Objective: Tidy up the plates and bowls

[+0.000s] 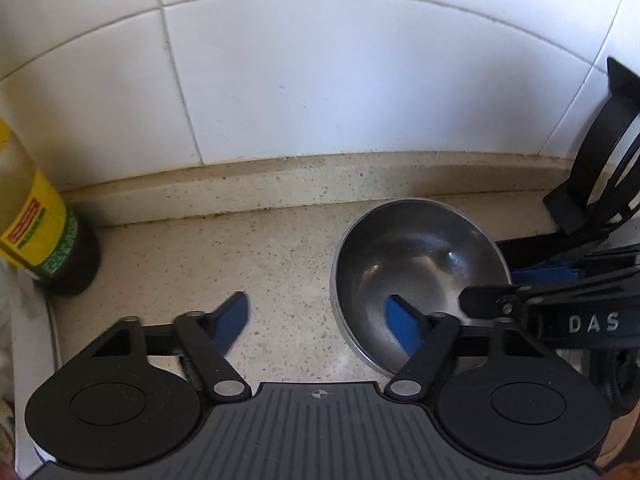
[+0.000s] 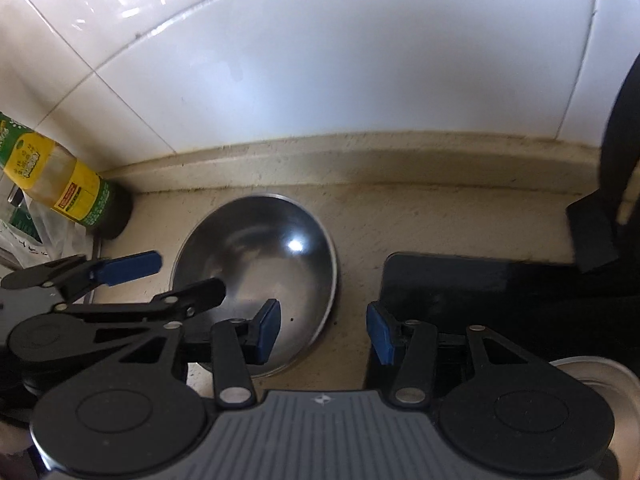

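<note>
A steel bowl (image 1: pixel 420 256) sits upright on the speckled counter near the tiled wall; it also shows in the right wrist view (image 2: pixel 264 256). My left gripper (image 1: pixel 320 316) is open, its right finger over the bowl's near rim and its left finger over bare counter. My right gripper (image 2: pixel 324 328) is open, its left finger inside the bowl's near right rim and its right finger over the black tray. Each gripper shows in the other's view, the right one (image 1: pixel 560 304) and the left one (image 2: pixel 120 280). Nothing is held.
A yellow-labelled bottle (image 1: pixel 36 216) stands at the left by the wall, also in the right wrist view (image 2: pixel 72 192). A black dish rack (image 1: pixel 600 184) on a black tray (image 2: pixel 480 288) stands to the right. Another steel vessel (image 2: pixel 608 408) lies at the lower right.
</note>
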### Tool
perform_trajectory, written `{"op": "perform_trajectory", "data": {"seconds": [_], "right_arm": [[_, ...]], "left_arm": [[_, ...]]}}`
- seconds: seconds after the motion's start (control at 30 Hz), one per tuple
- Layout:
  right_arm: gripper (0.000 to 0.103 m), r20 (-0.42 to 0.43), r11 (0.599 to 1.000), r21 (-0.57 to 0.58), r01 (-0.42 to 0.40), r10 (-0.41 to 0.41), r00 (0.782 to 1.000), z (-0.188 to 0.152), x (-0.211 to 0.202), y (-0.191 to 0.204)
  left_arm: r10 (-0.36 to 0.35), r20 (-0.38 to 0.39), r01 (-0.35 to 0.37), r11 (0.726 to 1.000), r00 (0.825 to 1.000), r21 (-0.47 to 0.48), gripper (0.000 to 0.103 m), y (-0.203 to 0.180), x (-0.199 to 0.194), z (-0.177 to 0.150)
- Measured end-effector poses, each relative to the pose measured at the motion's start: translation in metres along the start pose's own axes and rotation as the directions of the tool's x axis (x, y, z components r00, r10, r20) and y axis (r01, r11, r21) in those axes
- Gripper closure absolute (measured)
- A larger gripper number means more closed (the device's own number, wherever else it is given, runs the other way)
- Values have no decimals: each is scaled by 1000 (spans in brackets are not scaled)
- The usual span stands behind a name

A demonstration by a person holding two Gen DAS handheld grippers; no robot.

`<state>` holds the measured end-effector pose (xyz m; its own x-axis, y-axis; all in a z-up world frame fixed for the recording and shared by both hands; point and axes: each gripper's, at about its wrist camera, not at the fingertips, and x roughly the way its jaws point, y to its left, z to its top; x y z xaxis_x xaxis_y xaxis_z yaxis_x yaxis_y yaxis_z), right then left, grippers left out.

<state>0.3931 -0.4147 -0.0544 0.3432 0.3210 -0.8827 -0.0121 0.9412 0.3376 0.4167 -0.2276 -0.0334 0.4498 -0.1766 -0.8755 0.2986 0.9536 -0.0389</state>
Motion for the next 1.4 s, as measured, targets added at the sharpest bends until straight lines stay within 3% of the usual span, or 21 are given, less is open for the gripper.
{"op": "perform_trajectory", "data": {"seconds": [0.13,0.23,0.47,1.4], "right_arm": [[54,-28,1000,-8,-5,4,1000,0,11,2],[56,-43,1000,-8,-5,5,999,-2,19,2],[63,-33,999,-14,-39,38,999,-4,18,7],[63,27,999,-30,-45,46,999,-5,-18,19]], "left_arm": [[-3,-23,3,1000,1000,17,43,1,10,-1],[-29,-30,30,999,999,25,47,2,14,-3],[-59,-31,61,996,998,68,68,-5,13,-4],[-44,46,40,996,998,82,68,-17,-15,-5]]}}
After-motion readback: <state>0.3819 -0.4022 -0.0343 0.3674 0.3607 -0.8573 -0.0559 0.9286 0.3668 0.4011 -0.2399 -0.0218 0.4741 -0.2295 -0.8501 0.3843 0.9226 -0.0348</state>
